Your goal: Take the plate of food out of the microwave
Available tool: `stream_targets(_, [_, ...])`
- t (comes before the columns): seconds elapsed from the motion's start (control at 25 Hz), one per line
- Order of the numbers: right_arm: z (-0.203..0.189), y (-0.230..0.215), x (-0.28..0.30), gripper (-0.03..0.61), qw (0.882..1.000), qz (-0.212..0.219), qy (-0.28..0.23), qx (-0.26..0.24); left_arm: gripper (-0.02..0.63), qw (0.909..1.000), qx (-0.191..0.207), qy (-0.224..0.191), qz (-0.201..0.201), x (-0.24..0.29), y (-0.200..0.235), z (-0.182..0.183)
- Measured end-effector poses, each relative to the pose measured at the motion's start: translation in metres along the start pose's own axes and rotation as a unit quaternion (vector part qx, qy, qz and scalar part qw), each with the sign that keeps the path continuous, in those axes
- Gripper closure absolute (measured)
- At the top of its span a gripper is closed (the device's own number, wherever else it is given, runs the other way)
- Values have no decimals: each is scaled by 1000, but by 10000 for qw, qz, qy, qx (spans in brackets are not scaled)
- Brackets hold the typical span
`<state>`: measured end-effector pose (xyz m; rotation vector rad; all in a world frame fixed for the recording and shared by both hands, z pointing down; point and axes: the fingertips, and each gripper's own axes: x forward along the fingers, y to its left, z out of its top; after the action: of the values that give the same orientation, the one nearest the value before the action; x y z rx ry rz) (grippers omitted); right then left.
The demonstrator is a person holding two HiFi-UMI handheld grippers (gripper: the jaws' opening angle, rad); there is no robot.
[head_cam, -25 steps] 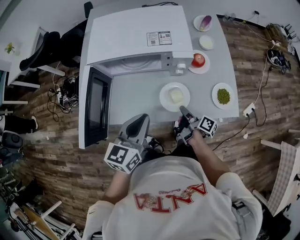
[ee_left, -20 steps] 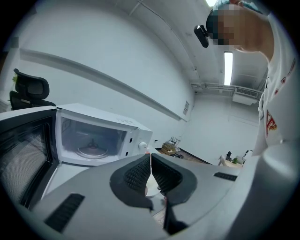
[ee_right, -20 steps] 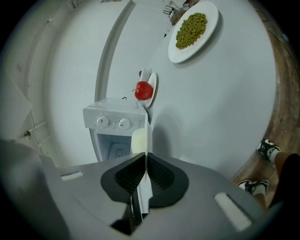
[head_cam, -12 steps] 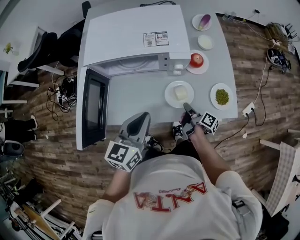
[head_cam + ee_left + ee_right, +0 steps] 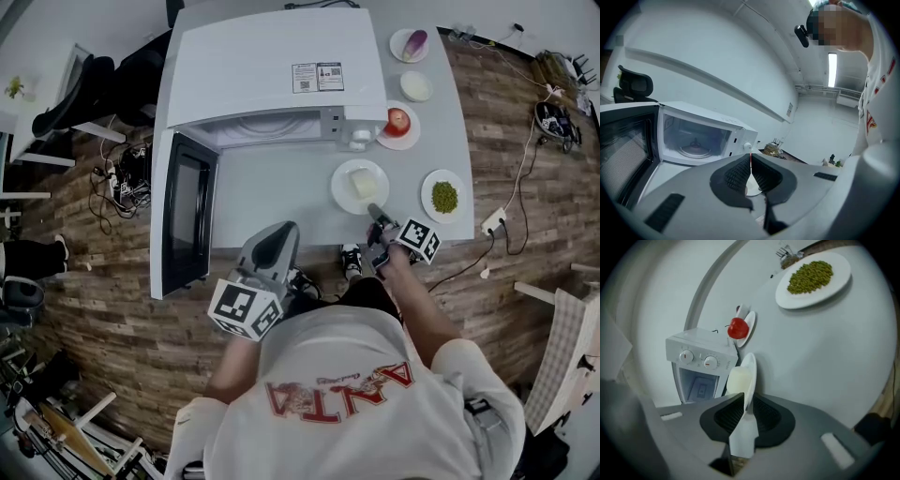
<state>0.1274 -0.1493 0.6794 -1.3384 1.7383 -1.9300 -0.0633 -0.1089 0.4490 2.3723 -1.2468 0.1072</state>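
Note:
The white plate of food [image 5: 342,198], with a pale block on it, rests on the grey table [image 5: 272,197] in front of the open, empty microwave [image 5: 262,66]. My right gripper [image 5: 375,212] is at the plate's near rim. In the right gripper view the plate [image 5: 750,369] has its rim between the pads of my right gripper [image 5: 746,408], whose jaws are opening while still touching it. My left gripper [image 5: 279,232] hangs shut and empty at the table's front edge. In its own view my left gripper [image 5: 750,164] has its pads together and faces the microwave [image 5: 698,136].
The microwave door [image 5: 183,220] stands swung open at the left. To the right sit a plate with a tomato [image 5: 397,122], a plate of green peas [image 5: 444,196], a small white bowl [image 5: 414,85] and a plate with a purple item [image 5: 412,43]. Cables lie on the wooden floor.
The plate and my right gripper have shifted slightly right and away from me on the table. The left gripper has barely moved.

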Motion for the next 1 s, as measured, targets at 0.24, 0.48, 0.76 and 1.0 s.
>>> stream_targets(0.24, [-4,1,1,414,9894,-375,424,-1340,600,10000,-39,26,47,-1,6,-2])
stream_targets(0.48, [-18,-3,3,382,9361,-926,1345,-3114,600,10000,-31,34,39,-2,8,-2])
stream_targets(0.76, [-24,-14,-5,383,8756,-1474,1917,-4182,600,10000,-6,47,56,-1,3,1])
stream_targets(1.0, [-12,24,-20,575,8806,-1253,1565,-4294,600,9998,100,-96,161,-3,6,15])
